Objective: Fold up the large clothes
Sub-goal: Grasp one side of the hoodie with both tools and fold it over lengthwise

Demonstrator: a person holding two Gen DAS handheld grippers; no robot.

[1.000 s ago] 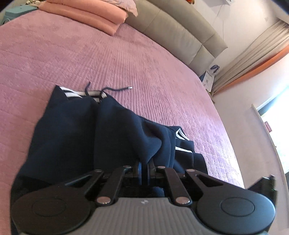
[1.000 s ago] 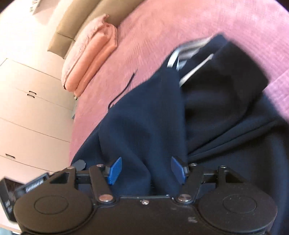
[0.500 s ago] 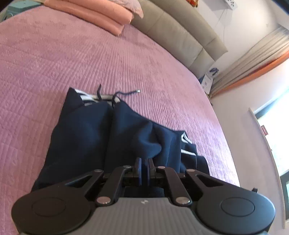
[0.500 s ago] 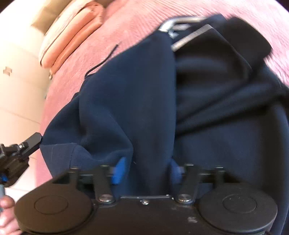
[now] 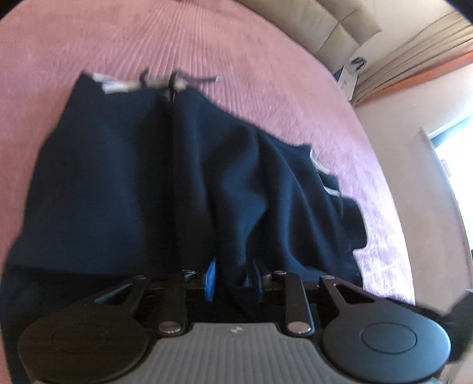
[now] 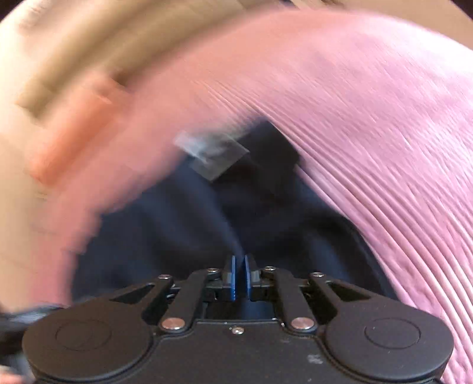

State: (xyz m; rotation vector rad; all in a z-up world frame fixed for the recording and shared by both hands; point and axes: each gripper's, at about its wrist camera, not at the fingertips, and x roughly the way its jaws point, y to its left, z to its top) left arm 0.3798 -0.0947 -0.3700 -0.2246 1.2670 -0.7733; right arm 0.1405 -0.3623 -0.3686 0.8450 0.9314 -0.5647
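Note:
A navy garment [image 5: 147,177] with a white-striped waistband and a dark drawstring [image 5: 204,79] lies crumpled on the pink bed cover [image 5: 266,59]. My left gripper [image 5: 233,277] is low over its near edge. Its jaws are opening, and a loose fold of the cloth stands between the blue pads [image 5: 211,277]. In the blurred right wrist view, my right gripper [image 6: 240,277] is shut on a pinched ridge of the same navy garment [image 6: 177,221]. The pale waistband [image 6: 212,153] shows at the garment's far end, with pink bed cover [image 6: 384,118] beyond it.
A beige padded headboard [image 5: 325,23] runs along the far side of the bed. Beside it stand a white bag [image 5: 351,73] and curtains [image 5: 414,53], with a bright window at the right. Peach pillows [image 6: 68,138] show as a blur at the left.
My left gripper has sunk toward the garment and its pads have parted around the fold. My right gripper has closed on the cloth and swung, blurring its view.

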